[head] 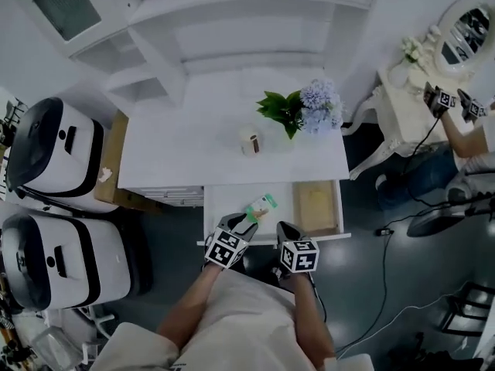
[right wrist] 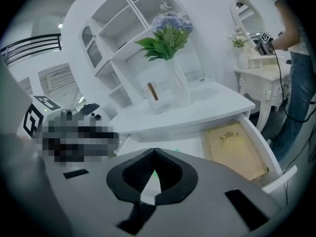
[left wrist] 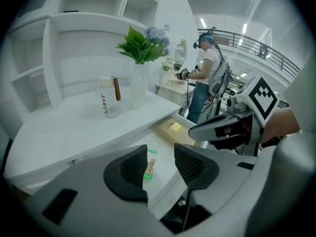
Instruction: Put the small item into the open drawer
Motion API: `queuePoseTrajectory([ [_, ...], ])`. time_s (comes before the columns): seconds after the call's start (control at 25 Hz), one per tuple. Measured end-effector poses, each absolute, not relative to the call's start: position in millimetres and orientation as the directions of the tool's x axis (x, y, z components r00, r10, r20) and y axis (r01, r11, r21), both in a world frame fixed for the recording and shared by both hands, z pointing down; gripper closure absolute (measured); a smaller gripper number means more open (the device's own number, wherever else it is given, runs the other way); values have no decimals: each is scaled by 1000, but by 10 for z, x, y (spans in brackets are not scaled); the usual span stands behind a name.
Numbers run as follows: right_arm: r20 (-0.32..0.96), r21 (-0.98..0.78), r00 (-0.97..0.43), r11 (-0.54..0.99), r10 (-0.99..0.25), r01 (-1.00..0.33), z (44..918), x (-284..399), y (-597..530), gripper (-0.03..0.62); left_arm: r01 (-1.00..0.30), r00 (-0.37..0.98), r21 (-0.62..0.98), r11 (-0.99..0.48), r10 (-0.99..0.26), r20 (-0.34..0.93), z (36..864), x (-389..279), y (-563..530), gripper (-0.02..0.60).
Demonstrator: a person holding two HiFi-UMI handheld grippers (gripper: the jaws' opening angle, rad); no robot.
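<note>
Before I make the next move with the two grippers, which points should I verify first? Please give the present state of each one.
1. Drawer is open: ok.
2. Small green item lies on the drawer floor, left of the tan pad: ok.
3. Left gripper has its jaws apart and they do not press on the item: ok.
4. Right gripper is shut with nothing in it: ok.
5. Item touches neither jaw of the left gripper, so lifting away will not drag it: cannot tell.
</note>
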State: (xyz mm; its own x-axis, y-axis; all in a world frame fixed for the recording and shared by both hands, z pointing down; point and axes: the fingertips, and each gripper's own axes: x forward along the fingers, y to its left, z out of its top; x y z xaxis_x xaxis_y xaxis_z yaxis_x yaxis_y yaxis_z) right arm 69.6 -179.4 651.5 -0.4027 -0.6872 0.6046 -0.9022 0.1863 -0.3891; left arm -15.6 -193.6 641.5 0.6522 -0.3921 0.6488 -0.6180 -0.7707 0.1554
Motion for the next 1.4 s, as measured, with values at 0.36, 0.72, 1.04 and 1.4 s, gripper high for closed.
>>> queuePoseTrajectory([
  [0.36, 606, -347, -460, 304, -649, -887, 6519, 783, -1605, 569, -761, 581, 155, -630, -556, 594, 6375, -286, -1684, 448],
  [0.72, 605, -335, -475, 338, -638, -880, 6483, 888, -1433, 568, -805, 533, 139, -577, -600, 597, 6443, -277, -1529, 559],
  [1.04, 600, -332, -484, 352, -637, -875, 6446, 892, -1418, 569, -820, 503, 99, -564, -627, 594, 6485, -314, -1506, 566],
  [1.4, 604, -336, -502, 373, -619, -865, 6451, 880, -1326, 568, -829, 508, 139, -541, -628, 590, 6413, -291, -1470, 566],
])
